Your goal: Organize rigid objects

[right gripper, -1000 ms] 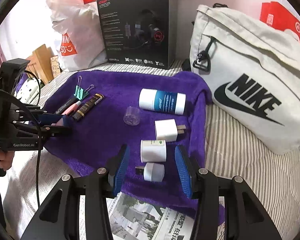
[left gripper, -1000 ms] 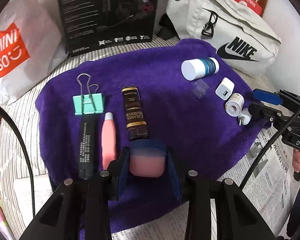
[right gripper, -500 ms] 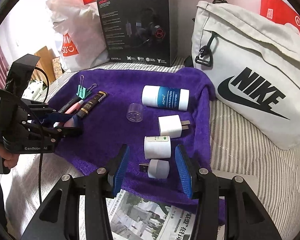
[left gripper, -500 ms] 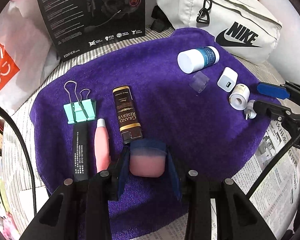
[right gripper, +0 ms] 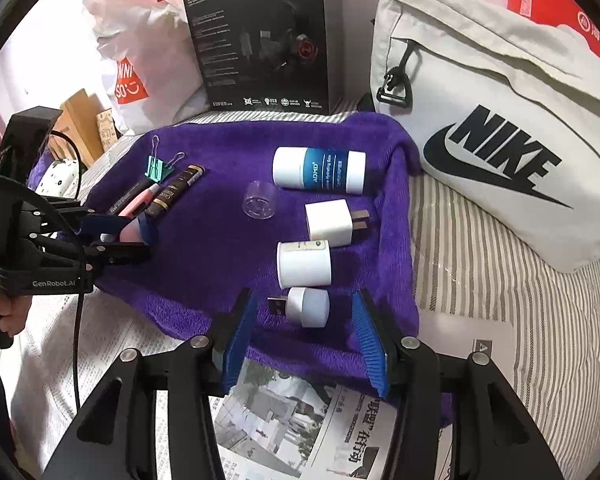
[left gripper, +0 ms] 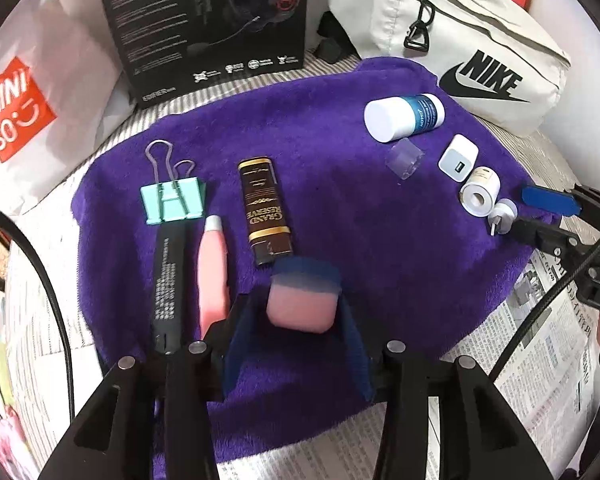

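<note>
Left wrist view had the left gripper [left gripper: 300, 340] with its jaws opening around a pink block [left gripper: 302, 306], pads looking just clear of it, on the purple towel [left gripper: 340, 160]. At 11 o'clock lay a brown lighter [left gripper: 265, 212], pink tube [left gripper: 214, 276] and teal binder clip [left gripper: 172, 202]. Right gripper [right gripper: 306, 336] was opening too, gripping nothing, a small white USB plug [right gripper: 306, 306] between its jaws. Nike bag [right gripper: 500, 140] crowded 2 o'clock.

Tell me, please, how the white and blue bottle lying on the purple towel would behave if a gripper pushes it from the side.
The white and blue bottle is a cylinder lying on its side, so it would probably roll. The soft purple towel may slow it. Its smooth-looking label might slip between pads. The small clear cap lies beside it and could get knocked.
</note>
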`<state>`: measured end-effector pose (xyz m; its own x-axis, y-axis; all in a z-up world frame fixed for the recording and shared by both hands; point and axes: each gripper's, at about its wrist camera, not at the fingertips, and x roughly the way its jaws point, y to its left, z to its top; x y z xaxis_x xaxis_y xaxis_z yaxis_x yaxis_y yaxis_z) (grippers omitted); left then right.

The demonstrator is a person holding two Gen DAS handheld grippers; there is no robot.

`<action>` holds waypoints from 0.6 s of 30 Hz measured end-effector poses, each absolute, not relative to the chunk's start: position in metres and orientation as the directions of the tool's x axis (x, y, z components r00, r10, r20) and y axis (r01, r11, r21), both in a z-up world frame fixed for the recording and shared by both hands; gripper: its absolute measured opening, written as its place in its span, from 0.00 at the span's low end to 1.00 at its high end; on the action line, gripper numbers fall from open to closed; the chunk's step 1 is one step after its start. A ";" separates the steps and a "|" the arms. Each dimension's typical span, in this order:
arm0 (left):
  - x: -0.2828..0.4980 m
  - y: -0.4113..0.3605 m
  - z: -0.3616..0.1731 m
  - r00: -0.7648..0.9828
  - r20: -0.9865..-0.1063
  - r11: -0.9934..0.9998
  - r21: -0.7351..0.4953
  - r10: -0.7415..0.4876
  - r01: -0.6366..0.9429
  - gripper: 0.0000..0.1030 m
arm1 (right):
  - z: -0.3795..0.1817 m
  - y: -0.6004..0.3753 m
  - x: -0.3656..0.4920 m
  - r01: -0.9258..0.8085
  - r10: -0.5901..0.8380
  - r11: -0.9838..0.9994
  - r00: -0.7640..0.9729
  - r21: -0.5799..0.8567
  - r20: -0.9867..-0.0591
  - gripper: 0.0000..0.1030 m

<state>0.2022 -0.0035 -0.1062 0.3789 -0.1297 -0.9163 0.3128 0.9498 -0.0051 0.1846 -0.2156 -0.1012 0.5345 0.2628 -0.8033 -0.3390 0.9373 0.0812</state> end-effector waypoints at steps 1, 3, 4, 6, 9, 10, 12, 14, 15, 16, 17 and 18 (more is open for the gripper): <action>0.199 -0.004 -0.104 0.379 -0.916 0.948 0.000 -0.127 0.317 0.48 | -0.101 -0.215 0.184 -0.336 0.260 0.938 0.535 0.080 -0.804 0.51; 0.194 -0.003 -0.102 0.387 -0.914 0.947 0.010 -0.121 0.320 0.49 | -0.101 -0.215 0.185 -0.329 0.262 0.940 0.532 0.088 -0.805 0.51; 0.191 -0.002 -0.099 0.391 -0.912 0.949 0.009 -0.122 0.316 0.50 | -0.102 -0.214 0.186 -0.325 0.261 0.941 0.530 0.091 -0.807 0.52; 0.188 0.001 -0.095 0.394 -0.911 0.952 0.003 -0.124 0.306 0.55 | -0.102 -0.213 0.187 -0.318 0.253 0.944 0.528 0.087 -0.811 0.55; 0.181 0.008 -0.090 0.409 -0.905 0.959 0.007 -0.116 0.285 0.64 | -0.103 -0.209 0.188 -0.309 0.246 0.947 0.525 0.087 -0.815 0.62; 0.177 0.011 -0.087 0.418 -0.901 0.960 0.006 -0.116 0.280 0.66 | -0.103 -0.207 0.188 -0.308 0.245 0.947 0.524 0.086 -0.816 0.63; 0.171 0.014 -0.083 0.433 -0.894 0.964 0.006 -0.113 0.264 0.70 | -0.103 -0.205 0.189 -0.299 0.235 0.951 0.523 0.082 -0.819 0.65; 0.164 0.018 -0.079 0.444 -0.890 0.969 0.011 -0.103 0.245 0.75 | -0.103 -0.203 0.189 -0.286 0.226 0.955 0.519 0.082 -0.824 0.67; 0.161 0.019 -0.078 0.448 -0.889 0.970 0.014 -0.099 0.241 0.76 | -0.102 -0.203 0.189 -0.281 0.228 0.956 0.513 0.089 -0.827 0.70; 0.155 0.020 -0.075 0.456 -0.886 0.972 0.023 -0.088 0.232 0.76 | -0.101 -0.202 0.188 -0.280 0.233 0.955 0.509 0.096 -0.828 0.72; 0.153 0.021 -0.074 0.461 -0.884 0.974 0.031 -0.078 0.224 0.78 | -0.098 -0.201 0.186 -0.281 0.239 0.954 0.505 0.104 -0.829 0.79; 0.149 0.022 -0.071 0.471 -0.880 0.976 0.044 -0.062 0.211 0.79 | -0.095 -0.199 0.183 -0.283 0.241 0.953 0.503 0.105 -0.830 0.84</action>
